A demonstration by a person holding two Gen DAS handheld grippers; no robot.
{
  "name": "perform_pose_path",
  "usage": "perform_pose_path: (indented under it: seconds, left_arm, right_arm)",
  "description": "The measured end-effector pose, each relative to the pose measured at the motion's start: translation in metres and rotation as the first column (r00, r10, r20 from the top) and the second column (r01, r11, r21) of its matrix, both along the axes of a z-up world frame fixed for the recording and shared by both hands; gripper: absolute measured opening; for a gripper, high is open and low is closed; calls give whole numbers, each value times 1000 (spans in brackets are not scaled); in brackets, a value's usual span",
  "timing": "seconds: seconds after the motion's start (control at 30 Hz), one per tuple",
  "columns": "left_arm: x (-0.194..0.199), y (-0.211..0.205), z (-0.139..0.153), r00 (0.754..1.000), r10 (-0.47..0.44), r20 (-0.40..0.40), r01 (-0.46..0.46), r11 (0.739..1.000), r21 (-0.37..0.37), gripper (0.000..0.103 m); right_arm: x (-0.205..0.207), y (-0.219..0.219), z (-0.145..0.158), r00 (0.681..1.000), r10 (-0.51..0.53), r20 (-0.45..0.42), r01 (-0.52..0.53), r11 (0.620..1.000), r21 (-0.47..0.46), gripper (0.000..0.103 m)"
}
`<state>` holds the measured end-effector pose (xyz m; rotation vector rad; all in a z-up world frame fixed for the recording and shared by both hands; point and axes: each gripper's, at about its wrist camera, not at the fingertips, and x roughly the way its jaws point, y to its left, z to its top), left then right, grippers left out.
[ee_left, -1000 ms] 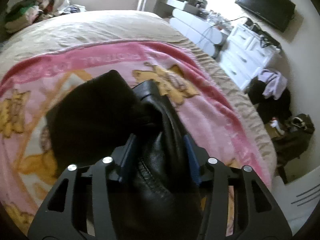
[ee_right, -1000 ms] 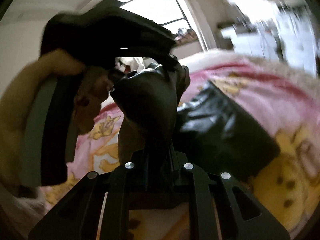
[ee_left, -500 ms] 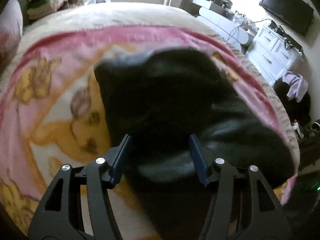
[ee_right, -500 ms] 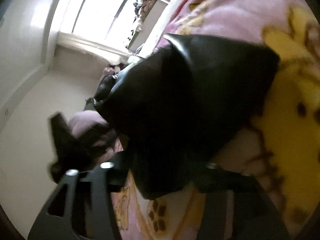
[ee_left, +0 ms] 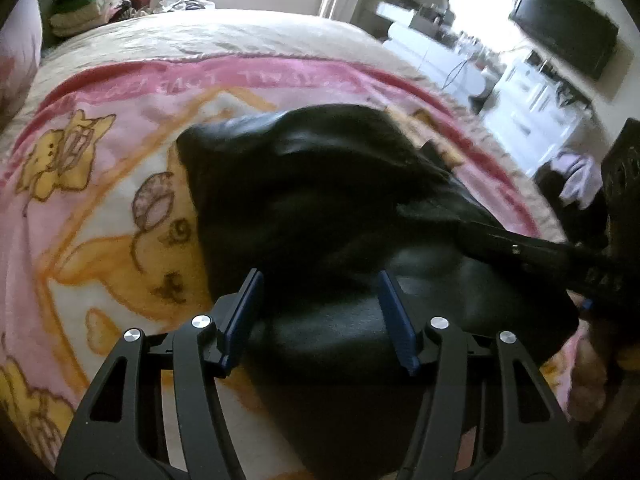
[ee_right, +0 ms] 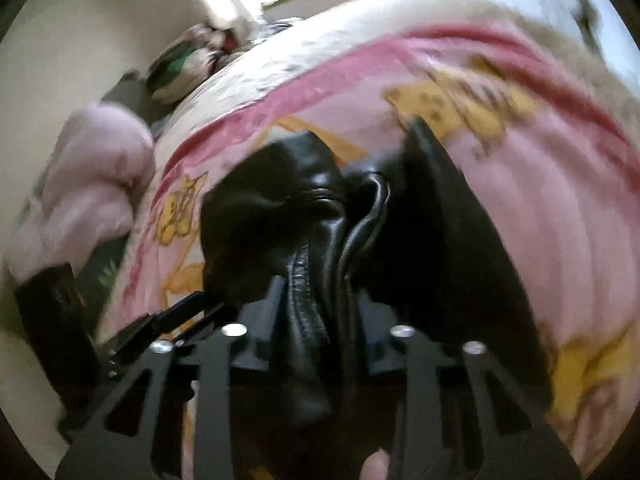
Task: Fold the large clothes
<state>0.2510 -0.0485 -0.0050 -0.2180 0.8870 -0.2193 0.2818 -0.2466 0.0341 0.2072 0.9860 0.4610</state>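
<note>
You are working a black leather jacket (ee_left: 328, 208) that is lying in a bundle on the pink cartoon blanket (ee_left: 100, 128) over the bed (ee_left: 208, 36), and the next fold is turning on how that bundle is sitting against your two pairs of tongs. Your left tongs (ee_left: 318, 312) are standing open, having just been opening, their blue pads (ee_left: 242, 316) sitting either side of the near flap without pressing it, so nothing is being held on that side. Your right tongs (ee_right: 320, 300) are coming in from the jacket's right-hand end; their jaws have just been closing, and a thick seamed roll of leather (ee_right: 316, 280) is lying between them, apparently being pinched. Seen from the left wrist, the jacket is running long from upper left down to lower right. The right tongs look like the ones closer to a workable edge; the left tongs are hanging directly above the near edge.
</note>
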Motion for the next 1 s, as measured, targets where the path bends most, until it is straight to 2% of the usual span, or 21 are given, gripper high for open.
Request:
perform_pose_path:
  seconds: [0.07,0.17,0.23,0.33,0.4,0.47,0.53,0.6,0.67,0.73,0.77,0.83,0.9,0.93,0.97,1.0]
  left_arm:
    - [-5,8,11,1000,10,29,-10,1000,-25,56]
    - [-9,23,27,998,34,50,-29,994,-103,62]
    - [-5,25,28,999,32,36,-28,993,-119,68]
    - [7,15,8,999,0,-39,-6,989,-148,74]
    - [13,7,-11,995,-30,-99,10,981,-196,81]
    - [18,-1,-28,988,-42,-146,7,973,-231,88]
    - [23,-5,-41,983,-36,-179,-19,954,-298,94]
    - [26,-7,-48,979,-35,-200,-37,939,-343,95]
    - [29,-11,-51,978,-36,-207,-39,936,-349,95]
    - [31,-16,-51,977,-44,-209,-31,939,-341,95]
    - [31,-18,-50,977,-48,-209,-26,941,-338,95]
    - [33,-23,-48,977,-57,-205,-14,945,-325,95]
    - [34,-26,-46,978,-64,-197,1,952,-306,95]
    - [34,-27,-46,979,-64,-194,4,955,-296,95]
    - [33,-31,-44,980,-62,-187,10,964,-267,94]
    - [33,-34,-43,982,-60,-180,14,969,-245,94]
  right_arm:
    - [-8,4,28,994,40,100,-39,999,-11,21]
    - [-14,-20,65,969,46,244,-57,998,38,21]
    - [-7,-42,68,963,13,269,-29,998,55,21]
    - [16,-85,24,990,-68,124,58,995,83,21]
    - [21,-100,-12,993,-104,53,101,993,53,21]
    - [20,-112,-45,992,-126,16,125,991,40,23]
    - [17,-118,-62,989,-145,18,145,988,46,27]
    - [12,-120,-68,985,-165,54,163,986,39,34]
    - [7,-120,-68,980,-187,69,184,982,42,35]
    - [5,-125,-63,975,-215,57,211,975,66,56]
    - [2,-134,-62,971,-238,38,233,967,103,73]
    - [1,-145,-59,969,-244,22,238,958,161,75]
    - [-5,-147,-62,979,-204,0,201,962,183,75]
    - [-4,-147,-73,981,-192,-42,196,962,189,73]
    - [-2,-146,-81,977,-191,-91,207,954,218,73]
    - [-3,-147,-88,973,-188,-132,217,939,268,68]
